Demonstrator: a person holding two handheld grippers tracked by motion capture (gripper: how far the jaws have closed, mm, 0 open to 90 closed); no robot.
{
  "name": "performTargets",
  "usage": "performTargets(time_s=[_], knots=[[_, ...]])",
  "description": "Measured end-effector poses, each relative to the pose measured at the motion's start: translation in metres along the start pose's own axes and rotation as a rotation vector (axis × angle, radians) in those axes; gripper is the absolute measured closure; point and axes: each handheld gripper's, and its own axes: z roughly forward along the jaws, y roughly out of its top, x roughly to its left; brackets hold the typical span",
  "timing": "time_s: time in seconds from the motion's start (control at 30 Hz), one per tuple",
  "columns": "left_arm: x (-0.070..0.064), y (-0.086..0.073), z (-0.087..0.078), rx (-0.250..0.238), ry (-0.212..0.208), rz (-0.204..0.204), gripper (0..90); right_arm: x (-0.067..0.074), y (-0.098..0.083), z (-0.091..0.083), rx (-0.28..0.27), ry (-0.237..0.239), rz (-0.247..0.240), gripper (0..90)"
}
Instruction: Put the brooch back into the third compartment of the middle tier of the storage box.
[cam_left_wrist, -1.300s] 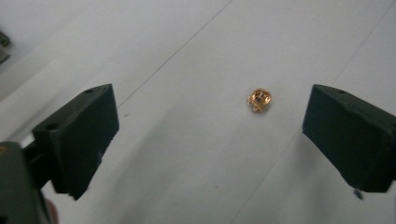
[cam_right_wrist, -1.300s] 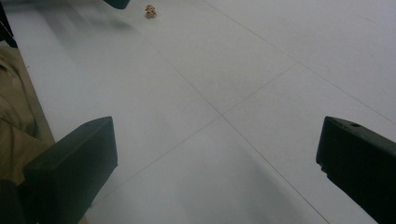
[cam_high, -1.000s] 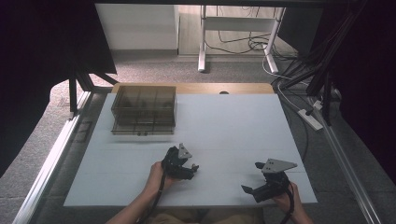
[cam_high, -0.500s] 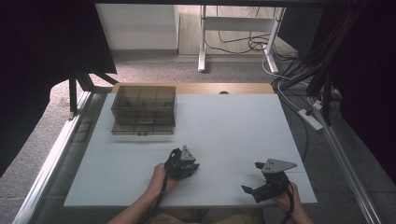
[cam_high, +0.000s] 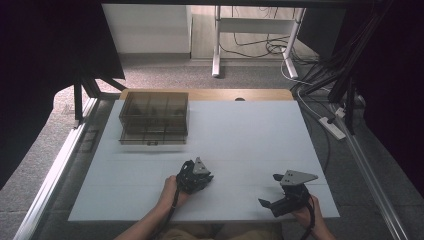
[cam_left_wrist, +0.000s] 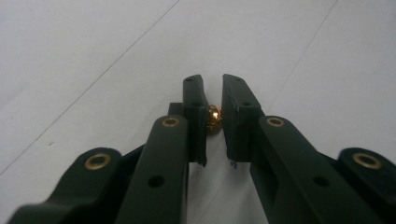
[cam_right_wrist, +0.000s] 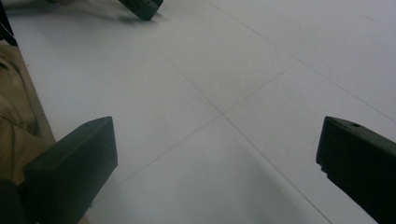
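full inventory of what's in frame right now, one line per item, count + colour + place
bead: 1, shiny gold, pinched between the left gripper's jaws, just above the table.
drawer box: 1, smoky translucent brown, far left of the table.
table: 1, white top with a wooden strip at the far edge.
power strip: 1, white, on the floor right of the table.
left gripper: 1, black, near middle of the table; its jaws have just been closing, now on the bead.
right gripper: 1, black, near right corner, jaws wide apart with nothing between.
hands: 2, at the near edge, one on each gripper.
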Motion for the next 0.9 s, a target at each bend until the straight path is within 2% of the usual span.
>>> performTargets(time_s=[0.3,0.9], knots=[[0.001,-0.001,-0.003,-0.010,0.001,-0.011,80.6,0.000,0.000,0.000,-0.001,-0.001,0.003,0.0],[0.001,-0.005,-0.014,-0.028,0.020,-0.002,80.6,0.000,0.000,-0.002,-0.002,-0.005,0.000,0.0]])
